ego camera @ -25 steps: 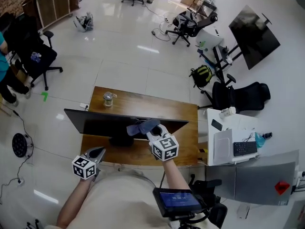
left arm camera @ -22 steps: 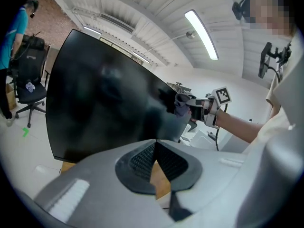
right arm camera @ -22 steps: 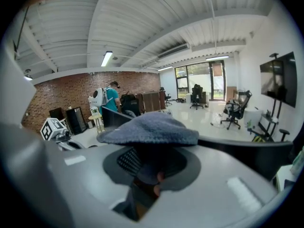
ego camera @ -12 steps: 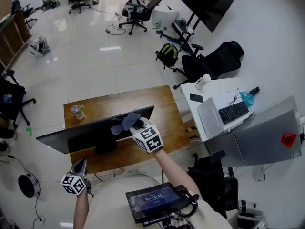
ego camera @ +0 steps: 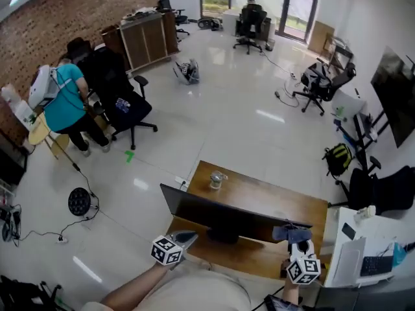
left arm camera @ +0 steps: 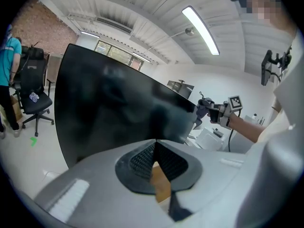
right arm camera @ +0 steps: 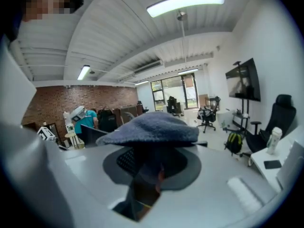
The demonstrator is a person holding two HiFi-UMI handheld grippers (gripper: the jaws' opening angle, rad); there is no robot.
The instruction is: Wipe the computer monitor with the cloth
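Presently the right gripper [ego camera: 298, 241] clenches a blue-grey cloth [ego camera: 287, 232] at the right end of the wide black monitor [ego camera: 220, 214] on the wooden desk [ego camera: 272, 203]; the left gripper [ego camera: 186, 238] has its jaws pinched together, empty.

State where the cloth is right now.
In the head view the cloth sits at lower right, clamped in the right gripper at the right end of the monitor, over the wooden desk.

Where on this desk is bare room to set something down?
Behind the monitor, the desk is bare right of the jar. The front strip is tighter: left tool at one end, right tool with cloth at the other.
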